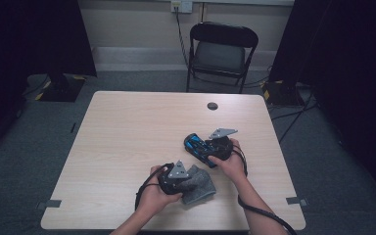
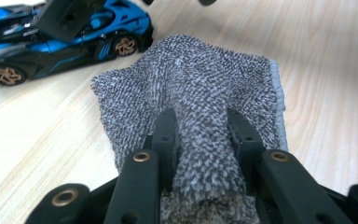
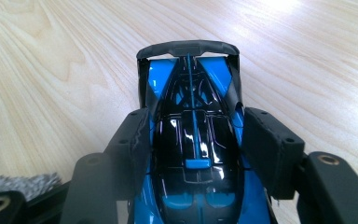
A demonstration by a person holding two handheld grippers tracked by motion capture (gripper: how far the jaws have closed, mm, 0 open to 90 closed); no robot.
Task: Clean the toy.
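Grey carpeted floor [image 1: 24,147] all around, and dark curtains [image 1: 352,58] hang at both sides of the room. A black folding chair [image 1: 221,51] stands beyond the far edge of the light wood-grain table [image 1: 127,142], and a small round dark grommet [image 1: 212,105] sits in the tabletop close to that far edge.

On to the things in play, biggest first. The grey nubbly terry cloth [image 2: 191,98] lies rumpled near the table's near edge, right of centre, one hemmed border running down its side, and a ridge of it is bunched up. The left gripper [image 2: 200,126] is clamped on that ridge, its black jaws pinching the pile from both sides, the fabric squeezed between them.

Just beyond the cloth, toward the right edge of the table, sits the glossy blue and black toy sports car [image 3: 193,140], with bronze-coloured wheels, a black rear wing and a thin blue stripe down its roof. The right gripper [image 3: 193,135] has it: the jaws press against both flanks of the car's body, with the wing end pointing away from the hand. Car and cloth lie near each other, not touching.
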